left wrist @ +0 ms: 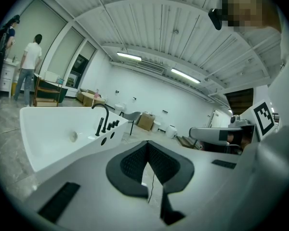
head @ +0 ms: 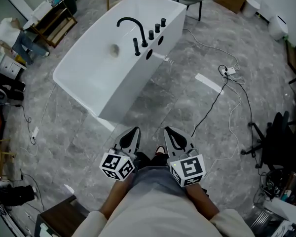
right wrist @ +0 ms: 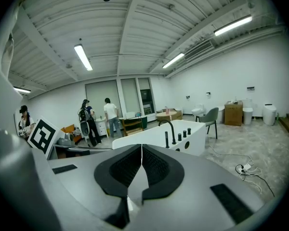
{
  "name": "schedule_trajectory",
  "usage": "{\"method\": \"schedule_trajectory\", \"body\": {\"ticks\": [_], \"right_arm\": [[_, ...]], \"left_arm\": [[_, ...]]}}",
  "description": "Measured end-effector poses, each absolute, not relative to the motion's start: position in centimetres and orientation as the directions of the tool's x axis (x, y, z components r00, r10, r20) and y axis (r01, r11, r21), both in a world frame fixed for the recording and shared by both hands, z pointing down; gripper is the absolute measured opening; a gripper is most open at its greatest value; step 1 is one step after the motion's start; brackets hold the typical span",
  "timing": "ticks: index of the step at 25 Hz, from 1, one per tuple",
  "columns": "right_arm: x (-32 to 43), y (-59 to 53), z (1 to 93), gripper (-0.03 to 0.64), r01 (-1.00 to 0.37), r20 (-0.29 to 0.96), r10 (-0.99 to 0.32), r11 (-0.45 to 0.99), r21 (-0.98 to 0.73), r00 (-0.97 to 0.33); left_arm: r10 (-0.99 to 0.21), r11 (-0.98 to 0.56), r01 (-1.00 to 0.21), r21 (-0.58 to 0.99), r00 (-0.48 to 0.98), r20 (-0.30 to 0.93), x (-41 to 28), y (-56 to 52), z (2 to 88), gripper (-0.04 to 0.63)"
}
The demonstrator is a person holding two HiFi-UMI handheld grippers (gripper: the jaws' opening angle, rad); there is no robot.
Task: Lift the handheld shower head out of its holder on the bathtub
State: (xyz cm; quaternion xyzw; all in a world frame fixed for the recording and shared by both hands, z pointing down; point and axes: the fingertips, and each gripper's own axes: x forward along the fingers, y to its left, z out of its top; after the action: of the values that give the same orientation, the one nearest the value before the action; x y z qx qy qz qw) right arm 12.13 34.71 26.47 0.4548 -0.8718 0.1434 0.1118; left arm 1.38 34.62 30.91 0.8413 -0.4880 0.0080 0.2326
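Claws both shut on nothing: left gripper (head: pixel 135 130), right gripper (head: pixel 168 131), well apart from bathtub (head: pixel 91 80). Inside it I see a round fitting (head: pixel 113 49). Handheld shower head (head: pixel 136 47) stands upright on the rim beside the arched faucet (head: pixel 130 22).

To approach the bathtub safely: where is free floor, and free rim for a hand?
Free: floor between you and the bathtub; rim left of the faucet. Crowded: handheld shower head and knobs beside the faucet; cables on the right.
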Motion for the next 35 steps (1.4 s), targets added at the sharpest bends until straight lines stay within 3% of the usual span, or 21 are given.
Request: {"method": "schedule_trajectory", "body": {"ticks": [18,35], "right_arm": [[12.7,30.2,26.6,0.020,-0.829,0.320,-0.768,0.542,-0.140,-0.556],[10.2,20.5,27.9,0.020,-0.836,0.354,-0.761,0.529,-0.146,-0.544]], "left_arm": [[-0.847,-0.404,-0.853,0.330,0.485,0.218,1.5,29.8,30.3,0.005],[-0.802,-0.441,-0.818,0.369,0.543,0.246,0.3,20.3,31.9,0.006]]}}
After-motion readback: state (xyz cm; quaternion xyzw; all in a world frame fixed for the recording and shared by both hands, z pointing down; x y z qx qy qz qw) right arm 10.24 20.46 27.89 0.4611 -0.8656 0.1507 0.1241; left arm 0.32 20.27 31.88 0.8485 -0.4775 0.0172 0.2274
